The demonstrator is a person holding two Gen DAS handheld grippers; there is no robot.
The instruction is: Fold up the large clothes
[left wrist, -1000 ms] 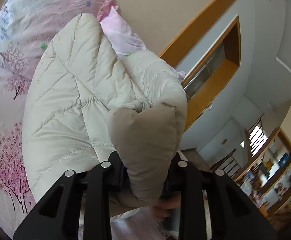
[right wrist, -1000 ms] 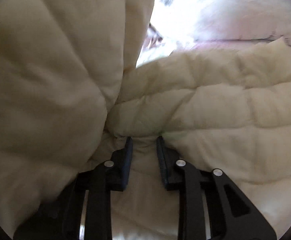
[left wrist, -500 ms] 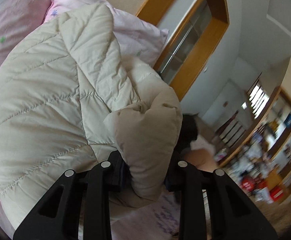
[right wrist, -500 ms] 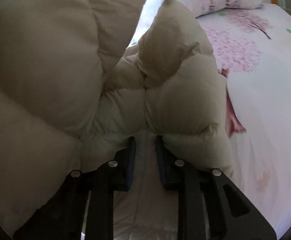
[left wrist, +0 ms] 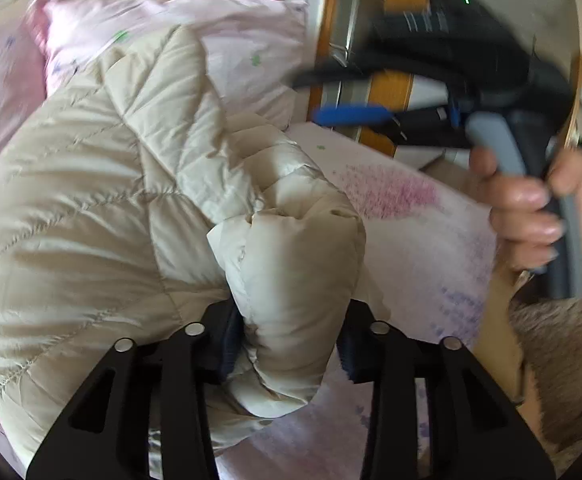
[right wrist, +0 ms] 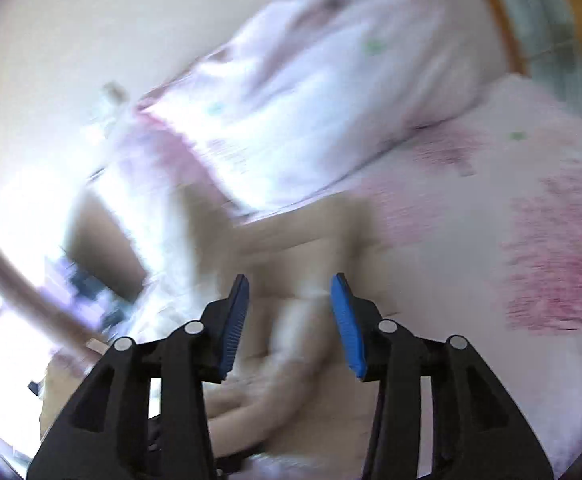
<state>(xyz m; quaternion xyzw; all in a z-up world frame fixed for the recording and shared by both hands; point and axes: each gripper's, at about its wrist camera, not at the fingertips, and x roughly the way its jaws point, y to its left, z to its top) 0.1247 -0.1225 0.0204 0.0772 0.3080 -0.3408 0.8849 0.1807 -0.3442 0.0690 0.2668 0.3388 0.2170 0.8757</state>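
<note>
The left gripper (left wrist: 287, 336) has its jaws opening, with a thick fold of the cream quilted down jacket (left wrist: 103, 216) bulging up between them; the left pad is against the fabric, while a gap shows at the right pad. The right gripper (right wrist: 289, 320) is also opening, and its blue pads (right wrist: 347, 328) stand clear with nothing clamped between them; past them is only blurred beige fabric.

The jacket lies bunched on the bed, covering most of the floral pink bedsheet (left wrist: 407, 216) in the left wrist view. Behind it a pale pink pillow (left wrist: 247, 44) leans near the wooden frame (left wrist: 383, 92) at the bed's edge.

In the left wrist view the right gripper crosses the upper right, a blue fingertip (left wrist: 347, 114) pointing toward the pillow, held by the person's hand (left wrist: 527, 204) around a grey handle, with a fuzzy sleeve (left wrist: 563, 360) below. The right wrist view is heavily motion-blurred, showing pillow, sheet and a bright window area at left.
</note>
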